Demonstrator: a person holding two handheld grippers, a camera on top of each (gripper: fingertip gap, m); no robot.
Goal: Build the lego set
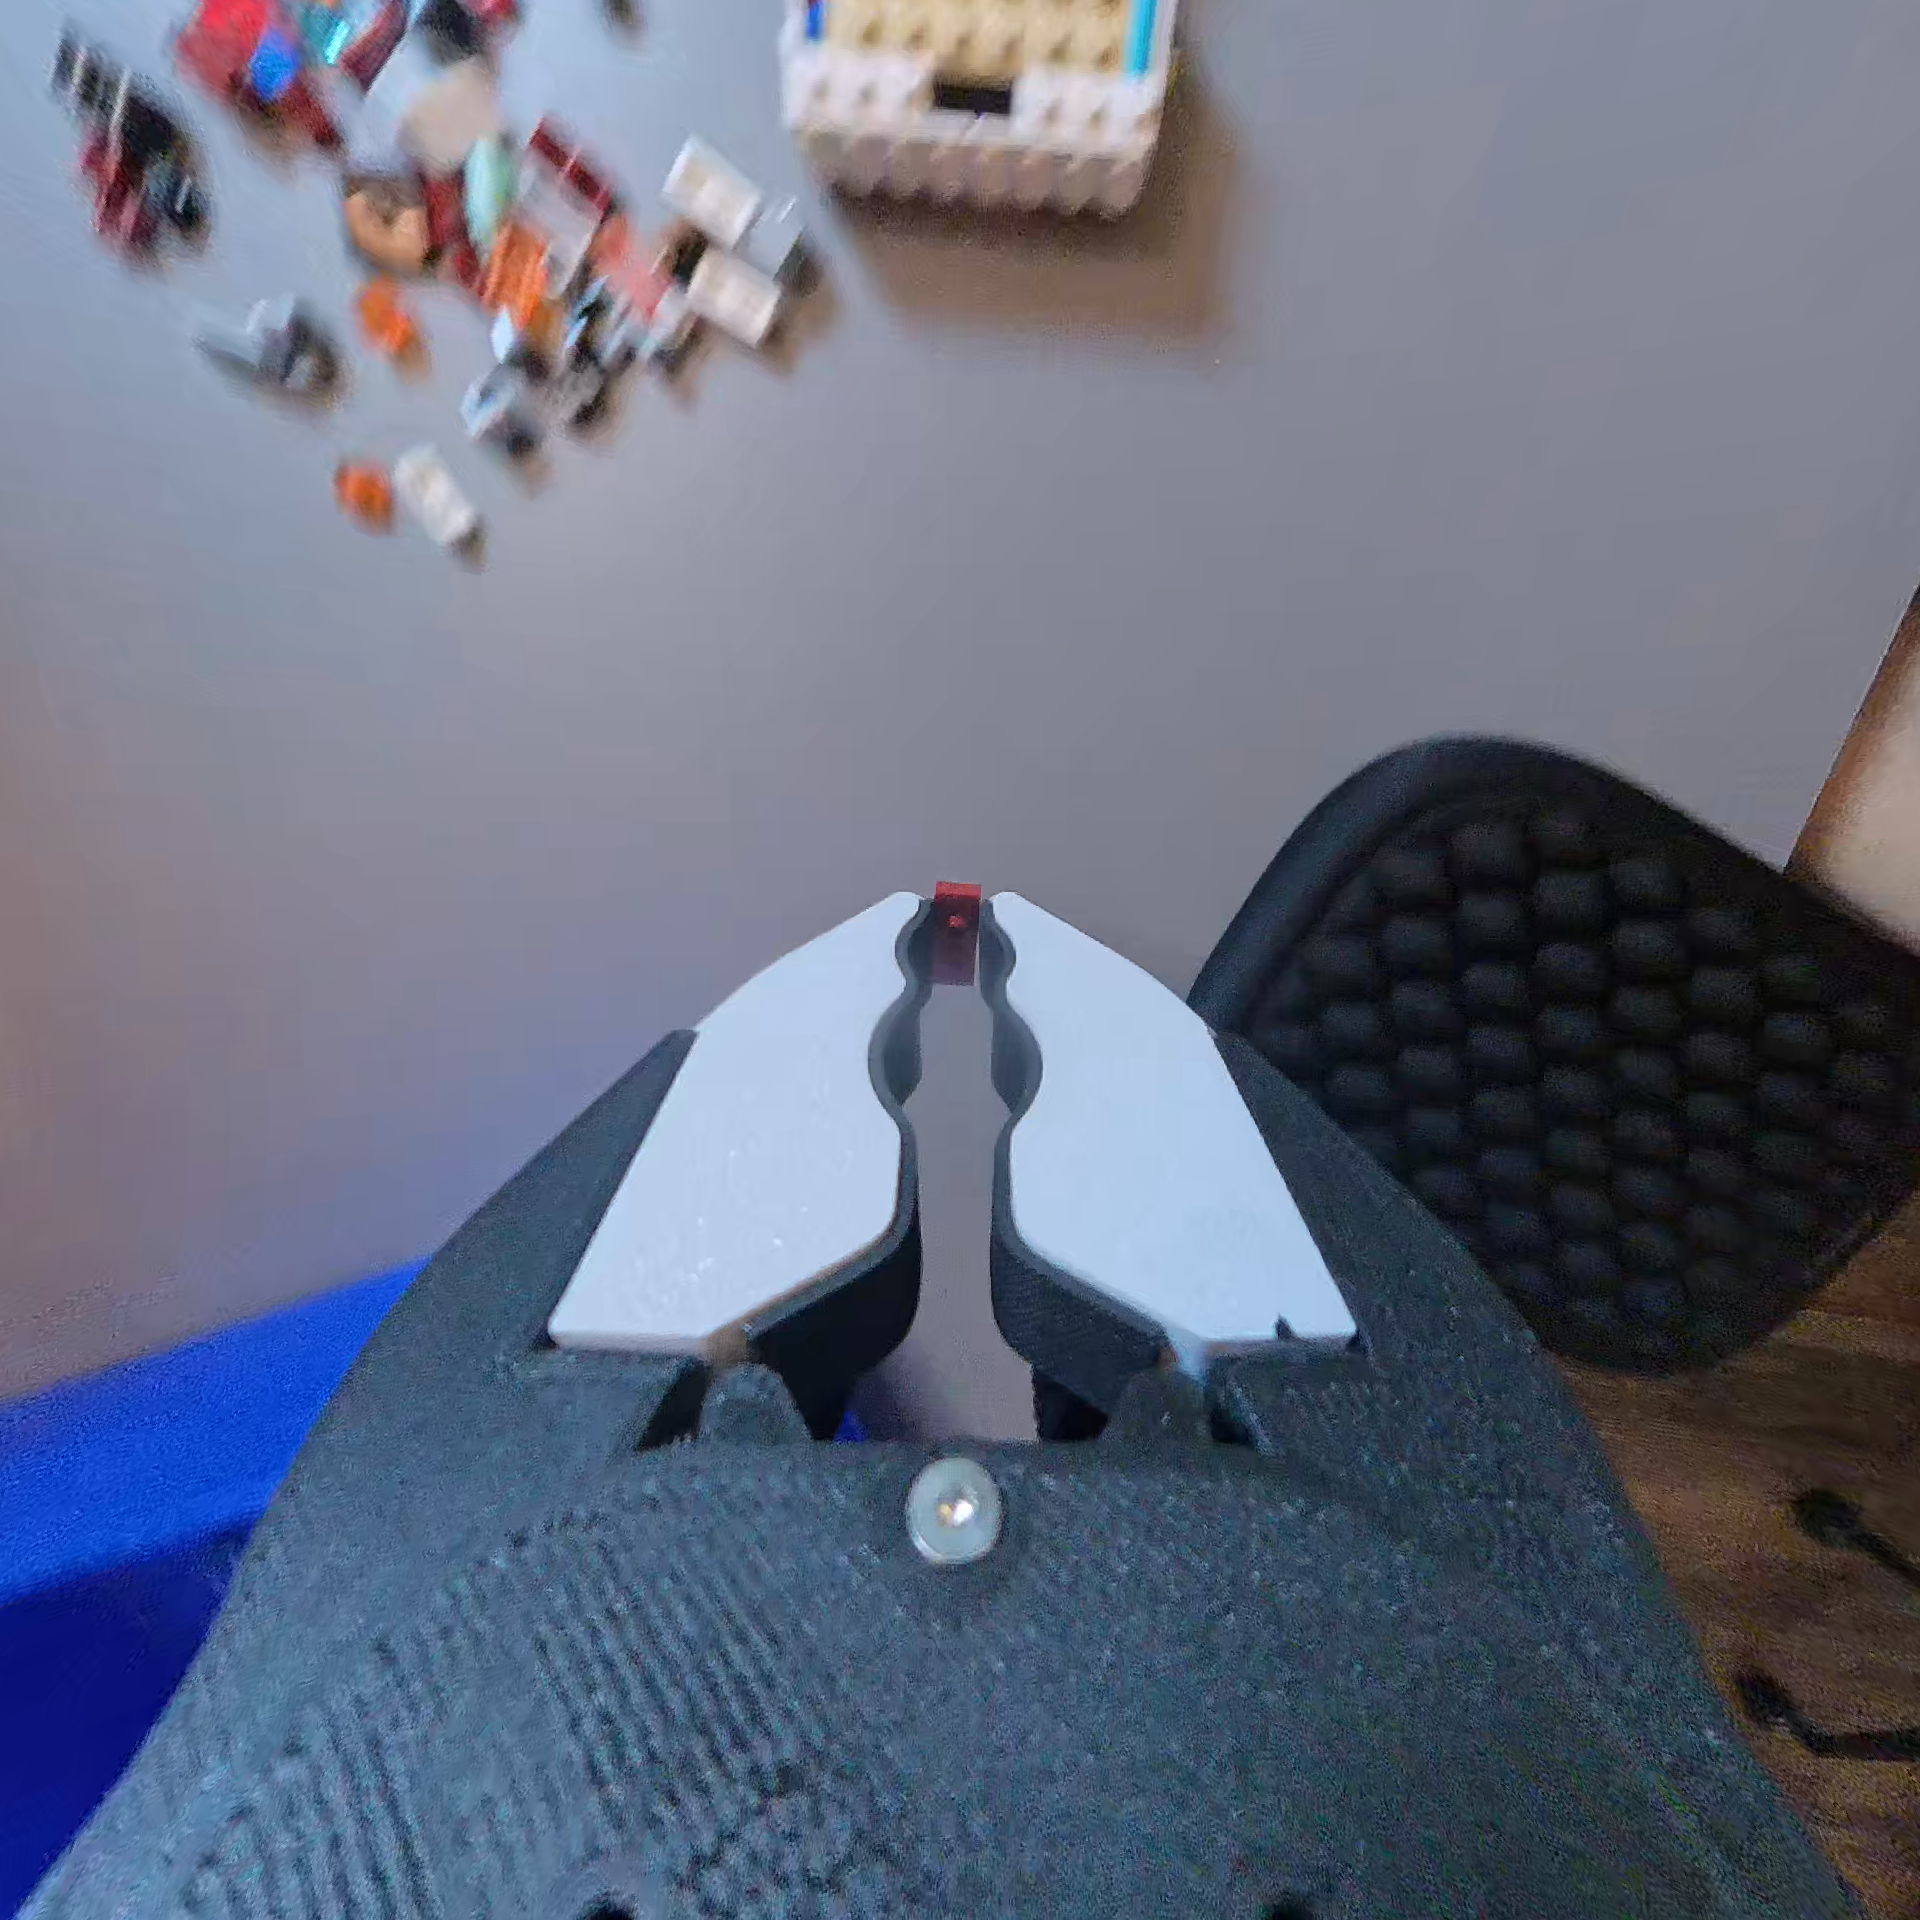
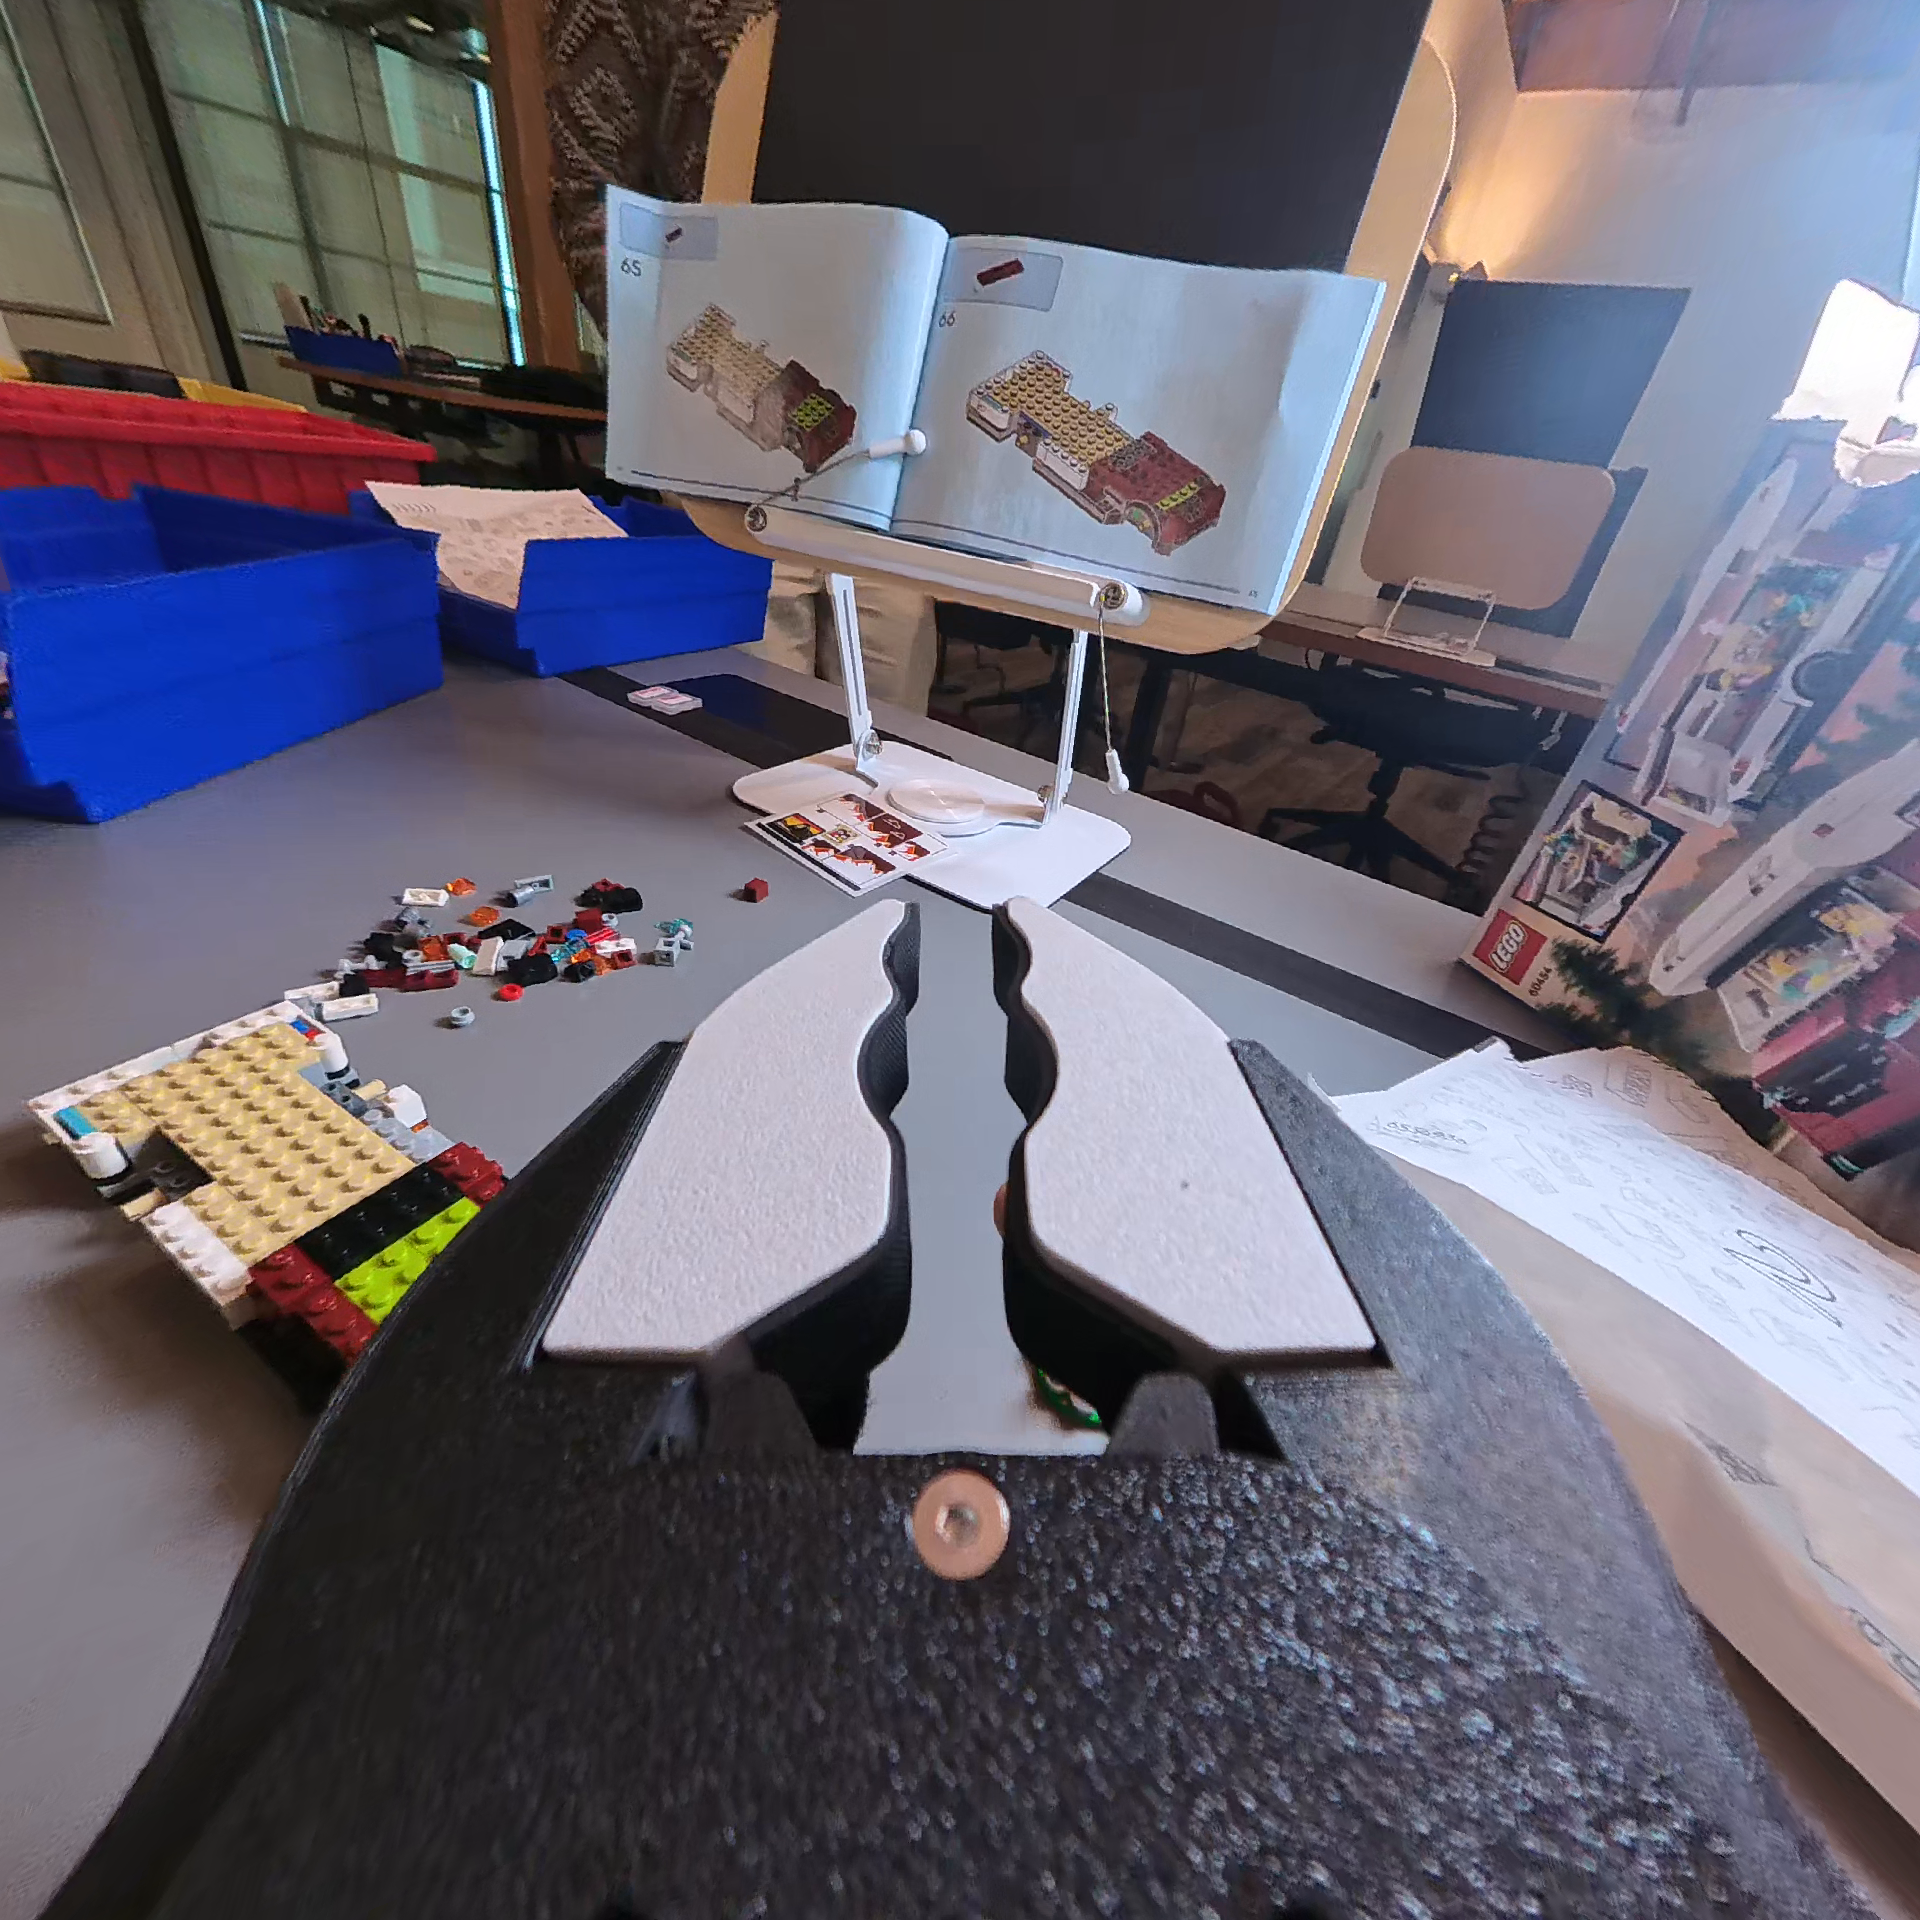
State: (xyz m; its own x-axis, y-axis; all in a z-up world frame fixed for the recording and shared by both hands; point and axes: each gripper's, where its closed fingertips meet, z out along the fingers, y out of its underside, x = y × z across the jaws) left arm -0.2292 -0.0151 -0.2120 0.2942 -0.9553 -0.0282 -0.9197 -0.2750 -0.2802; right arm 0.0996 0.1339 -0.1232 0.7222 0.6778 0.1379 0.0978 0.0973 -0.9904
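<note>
Loose bricks lie on the table, behind the model, left of the book stand.

The right tongs stand parted and bare above the grey bench, just before the white book stand; loose bricks lie left of it.

Blue bins sit at the back of the grey worktop, an open booklet on a white stand, a toy box beside.
</note>
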